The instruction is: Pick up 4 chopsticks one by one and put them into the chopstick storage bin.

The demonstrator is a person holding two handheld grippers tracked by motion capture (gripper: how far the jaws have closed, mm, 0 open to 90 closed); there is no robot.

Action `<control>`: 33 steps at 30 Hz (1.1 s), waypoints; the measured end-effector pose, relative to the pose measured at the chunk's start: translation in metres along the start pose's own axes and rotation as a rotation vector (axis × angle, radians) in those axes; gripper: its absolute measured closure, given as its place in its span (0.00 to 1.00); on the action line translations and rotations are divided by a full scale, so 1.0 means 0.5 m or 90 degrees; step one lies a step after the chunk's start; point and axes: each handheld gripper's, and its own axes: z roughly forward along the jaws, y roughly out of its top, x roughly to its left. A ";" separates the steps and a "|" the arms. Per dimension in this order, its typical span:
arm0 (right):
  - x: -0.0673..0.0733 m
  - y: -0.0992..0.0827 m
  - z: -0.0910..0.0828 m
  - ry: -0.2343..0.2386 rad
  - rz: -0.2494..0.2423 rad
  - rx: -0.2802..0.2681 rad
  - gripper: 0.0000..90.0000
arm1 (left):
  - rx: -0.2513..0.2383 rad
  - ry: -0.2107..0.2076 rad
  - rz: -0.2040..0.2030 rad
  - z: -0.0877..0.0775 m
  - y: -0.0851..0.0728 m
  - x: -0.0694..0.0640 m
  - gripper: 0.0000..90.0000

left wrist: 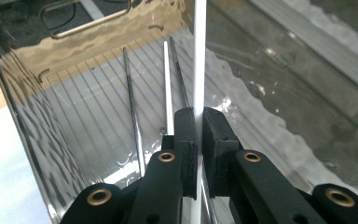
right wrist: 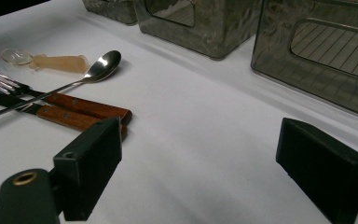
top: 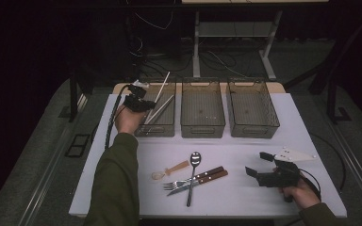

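Observation:
My left gripper (top: 145, 104) hangs over the left clear bin (top: 166, 128), shut on a thin white chopstick (left wrist: 199, 56) that stands between its jaws (left wrist: 199, 116). Below it in that bin lie another white chopstick (left wrist: 168, 84) and two dark ones (left wrist: 133, 107). At the table's right front my right gripper (top: 257, 164) rests open with nothing between its jaws (right wrist: 200, 172). In front of it lie a metal spoon (top: 194, 165), a fork (right wrist: 9, 84) and a knife (top: 202, 181) with wooden handles, and a small tan-handled spoon (top: 172, 169).
Two more clear bins, the middle bin (top: 202, 127) and the right bin (top: 254, 129), stand in a row at the back of the white table (top: 122, 197). Beyond the table are dark floor, cables and a desk frame (top: 195, 47).

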 end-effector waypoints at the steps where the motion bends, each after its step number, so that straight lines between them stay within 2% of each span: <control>1: 0.000 0.000 0.000 0.000 0.000 0.000 0.16 | 0.002 0.006 -0.003 0.001 0.001 -0.001 0.94; 7: 0.000 0.000 0.000 0.000 0.000 0.000 0.16 | 0.004 0.029 -0.014 0.003 0.001 -0.002 0.91; 9: 0.001 0.000 0.000 0.000 0.000 0.000 0.16 | 0.004 0.040 -0.014 0.002 0.002 -0.003 0.81; 13: 0.001 0.001 -0.001 0.001 -0.001 -0.001 0.16 | 0.000 0.042 -0.017 0.001 0.001 -0.001 0.71; 18: 0.001 0.001 0.000 0.001 -0.003 0.000 0.16 | -0.023 0.033 -0.018 -0.005 -0.003 -0.002 0.58; 20: 0.001 0.001 0.001 0.001 -0.004 -0.001 0.16 | -0.041 0.020 -0.020 -0.009 -0.006 -0.005 0.52; 22: 0.002 0.001 0.002 0.001 -0.003 0.002 0.16 | -0.043 0.010 -0.016 -0.014 -0.008 -0.008 0.47; 26: 0.002 0.000 0.003 0.000 -0.003 0.004 0.16 | -0.063 -0.001 -0.004 -0.035 -0.014 -0.016 0.41; 29: 0.001 0.000 0.003 0.000 -0.004 0.005 0.16 | -0.064 -0.011 0.005 -0.052 -0.018 -0.023 0.35; 33: 0.002 0.001 0.003 -0.002 -0.003 0.004 0.16 | -0.084 -0.028 0.006 -0.073 -0.029 -0.038 0.30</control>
